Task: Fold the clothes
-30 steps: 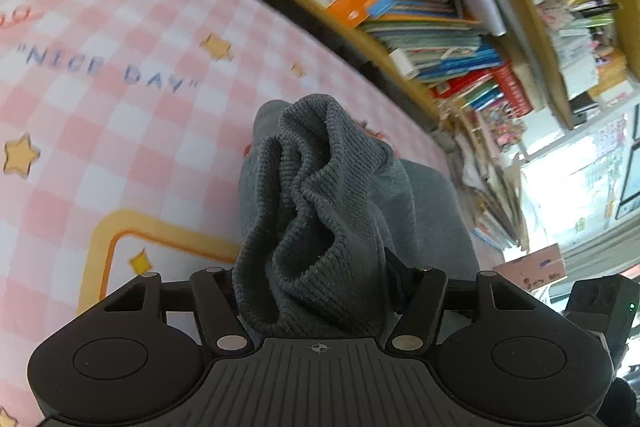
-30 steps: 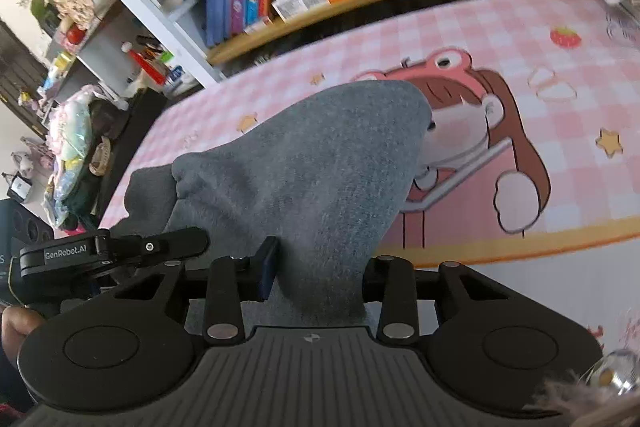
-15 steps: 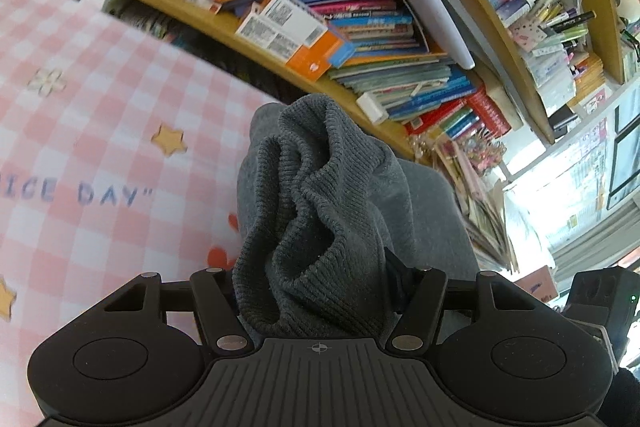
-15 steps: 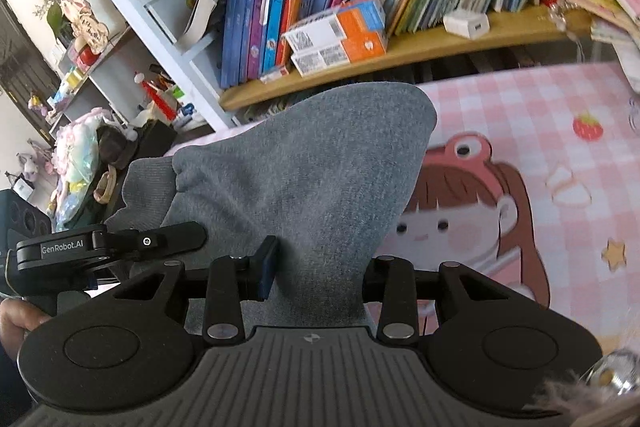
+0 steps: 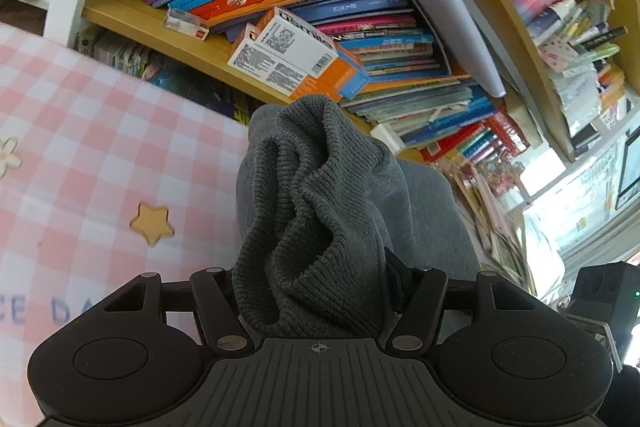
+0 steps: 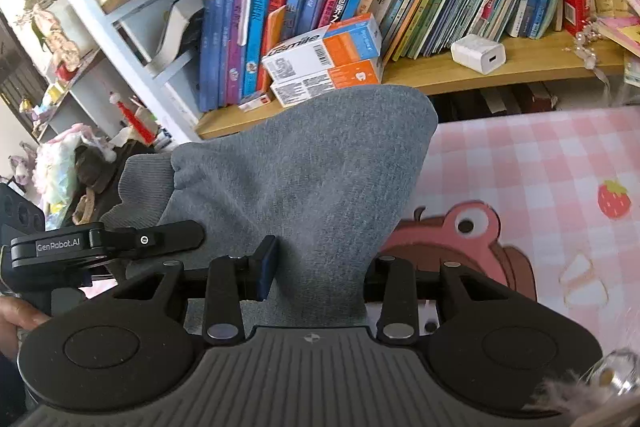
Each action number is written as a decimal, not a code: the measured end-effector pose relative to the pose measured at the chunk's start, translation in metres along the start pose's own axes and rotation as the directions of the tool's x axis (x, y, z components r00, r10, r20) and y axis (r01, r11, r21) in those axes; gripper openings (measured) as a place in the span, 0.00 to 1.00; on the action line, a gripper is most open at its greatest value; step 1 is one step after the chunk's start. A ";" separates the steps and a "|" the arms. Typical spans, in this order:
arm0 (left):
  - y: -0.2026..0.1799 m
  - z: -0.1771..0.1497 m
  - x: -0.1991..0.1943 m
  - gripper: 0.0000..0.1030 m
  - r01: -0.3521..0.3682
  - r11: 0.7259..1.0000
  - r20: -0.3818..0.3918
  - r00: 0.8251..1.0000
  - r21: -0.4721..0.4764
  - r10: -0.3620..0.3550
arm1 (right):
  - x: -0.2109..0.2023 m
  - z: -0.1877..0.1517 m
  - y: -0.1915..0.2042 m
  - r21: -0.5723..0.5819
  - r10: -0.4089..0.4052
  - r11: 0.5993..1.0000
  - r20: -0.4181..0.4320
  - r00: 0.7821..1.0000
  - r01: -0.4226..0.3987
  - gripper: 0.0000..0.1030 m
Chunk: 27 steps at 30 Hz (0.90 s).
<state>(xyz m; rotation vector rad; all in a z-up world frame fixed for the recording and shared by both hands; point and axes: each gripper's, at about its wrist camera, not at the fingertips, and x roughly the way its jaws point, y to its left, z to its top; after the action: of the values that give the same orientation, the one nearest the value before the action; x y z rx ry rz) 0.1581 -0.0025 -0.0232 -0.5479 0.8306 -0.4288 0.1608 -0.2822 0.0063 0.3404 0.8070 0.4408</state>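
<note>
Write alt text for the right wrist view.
The right gripper is clamped on a bunched fold of a grey garment, held up over a pink checked cloth with a cartoon print. Behind it stands a crowded bookshelf; the left gripper shows at the left edge.

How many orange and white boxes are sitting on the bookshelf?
2. They are stacked on the wooden shelf: the upper orange-and-white box lies on the lower orange-and-white box, just behind the grey sweater. More could be hidden behind the sweater.
</note>
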 end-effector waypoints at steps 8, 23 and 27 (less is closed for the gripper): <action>0.011 0.022 0.031 0.59 -0.013 1.000 0.000 1.000 0.007 0.013 | 0.037 0.022 -0.022 0.004 -0.003 1.000 -0.008 1.000 0.003 0.34; 0.039 0.023 0.057 0.65 -0.039 0.996 -0.018 0.999 -0.074 0.038 | 0.069 0.022 -0.046 0.043 -0.029 0.999 -0.016 0.999 0.029 0.53; 0.036 0.022 0.046 0.71 -0.066 0.995 0.006 0.998 -0.074 0.066 | 0.059 0.020 -0.040 0.029 -0.112 0.993 0.021 0.993 0.112 0.69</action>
<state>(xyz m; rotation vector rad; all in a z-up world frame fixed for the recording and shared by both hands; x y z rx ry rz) 0.2083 0.0061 -0.0588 -0.5886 0.8568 -0.3363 0.2218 -0.2898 -0.0354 0.3236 0.8066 0.3206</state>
